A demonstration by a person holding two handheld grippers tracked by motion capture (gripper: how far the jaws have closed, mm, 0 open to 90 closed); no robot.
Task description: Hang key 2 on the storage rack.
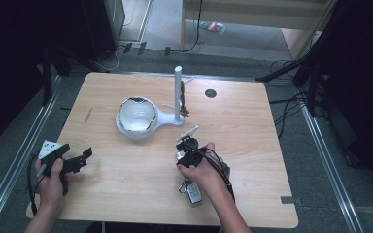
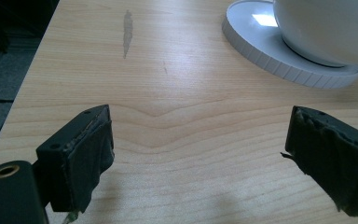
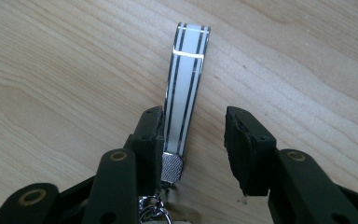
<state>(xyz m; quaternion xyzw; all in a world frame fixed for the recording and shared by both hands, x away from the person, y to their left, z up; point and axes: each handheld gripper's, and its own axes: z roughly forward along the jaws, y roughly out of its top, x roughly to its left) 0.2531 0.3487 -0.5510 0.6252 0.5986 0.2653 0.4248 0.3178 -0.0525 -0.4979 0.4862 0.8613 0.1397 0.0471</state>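
Straddling a striped key strap, right gripper jaws parted, left gripper jaws spread wide, empty.

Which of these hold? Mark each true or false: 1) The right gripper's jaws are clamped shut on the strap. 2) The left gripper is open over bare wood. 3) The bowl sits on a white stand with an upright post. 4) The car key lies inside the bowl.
1) False. The right gripper has its jaws apart; the striped strap lies between them, against one jaw.
2) True. The left gripper is open with nothing between its jaws.
3) True. The bowl rests on the white stand, whose post rises beside it.
4) False. The car key lies on the table by the person's right hand.
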